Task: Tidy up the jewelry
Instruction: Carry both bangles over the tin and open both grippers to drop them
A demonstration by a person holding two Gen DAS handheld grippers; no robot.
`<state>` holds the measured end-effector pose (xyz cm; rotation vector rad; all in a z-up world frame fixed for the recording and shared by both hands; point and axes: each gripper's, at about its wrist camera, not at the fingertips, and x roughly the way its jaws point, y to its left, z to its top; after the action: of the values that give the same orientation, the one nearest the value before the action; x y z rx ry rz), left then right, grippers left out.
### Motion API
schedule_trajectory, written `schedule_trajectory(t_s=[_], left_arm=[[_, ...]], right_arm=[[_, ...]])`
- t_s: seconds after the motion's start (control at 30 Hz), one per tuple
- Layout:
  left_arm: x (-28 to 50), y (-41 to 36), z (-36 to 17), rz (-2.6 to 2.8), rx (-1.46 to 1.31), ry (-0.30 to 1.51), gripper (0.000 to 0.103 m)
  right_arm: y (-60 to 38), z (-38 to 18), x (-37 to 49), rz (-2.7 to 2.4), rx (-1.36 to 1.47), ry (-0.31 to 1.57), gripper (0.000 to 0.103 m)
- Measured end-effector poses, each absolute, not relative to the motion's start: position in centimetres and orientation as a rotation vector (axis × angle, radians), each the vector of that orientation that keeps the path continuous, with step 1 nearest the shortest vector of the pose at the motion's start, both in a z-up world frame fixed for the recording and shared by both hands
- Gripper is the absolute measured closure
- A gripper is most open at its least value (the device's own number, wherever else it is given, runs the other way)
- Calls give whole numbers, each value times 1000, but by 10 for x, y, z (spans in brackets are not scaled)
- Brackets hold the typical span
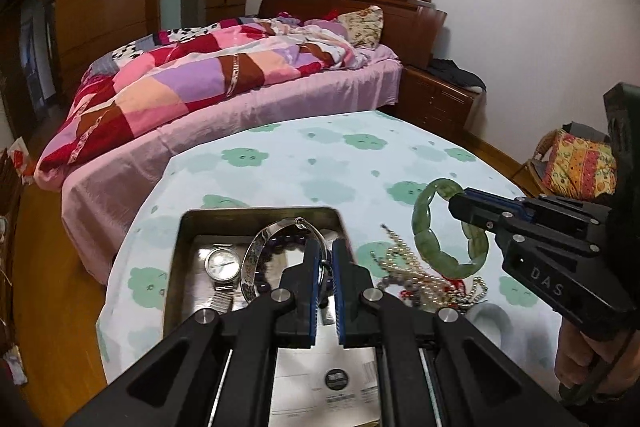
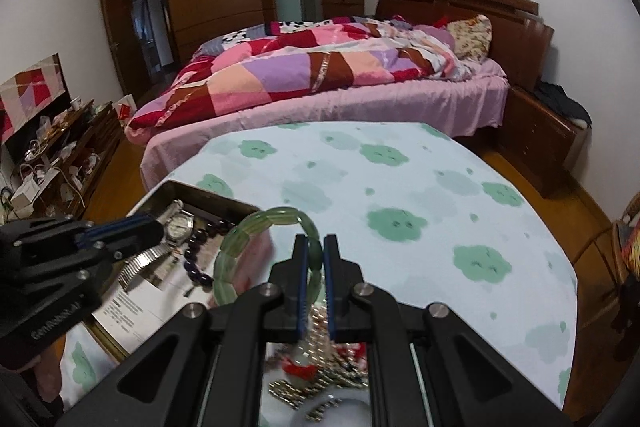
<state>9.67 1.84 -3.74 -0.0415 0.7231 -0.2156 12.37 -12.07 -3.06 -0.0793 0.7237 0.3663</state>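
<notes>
A metal tin on the table holds a silver watch, a dark bead bracelet and a silver bangle. My left gripper is shut on the silver bangle's thin rim, over the tin. My right gripper is shut on a green jade bracelet and holds it above the table, right of the tin. The bracelet and right gripper also show in the left wrist view. A pile of pearl and bead jewelry lies under the bracelet.
The table has a white cloth with green clouds. A bed with a patchwork quilt stands behind it. A nightstand is at the right, a cluttered low cabinet at the left.
</notes>
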Motion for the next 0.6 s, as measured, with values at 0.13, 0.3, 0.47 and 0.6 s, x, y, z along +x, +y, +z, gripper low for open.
schedule_trajectory(t_s=[0.13,0.3,0.47,0.6], left_arm=[[97,26,-40,-207,-50,723,98],[100,38,-44,-193,-66,727,98],[105,48,-49,-176,-76,729,98],[107,56,-52,-167,-81,731,98]], right_arm=[[-103,-29,126,384,-109,724,94],[-85,-32,129,397,-141,731,94],[-70,-36,131,406,-170,739,94],[-57,-42,134,414,-193,749,94]])
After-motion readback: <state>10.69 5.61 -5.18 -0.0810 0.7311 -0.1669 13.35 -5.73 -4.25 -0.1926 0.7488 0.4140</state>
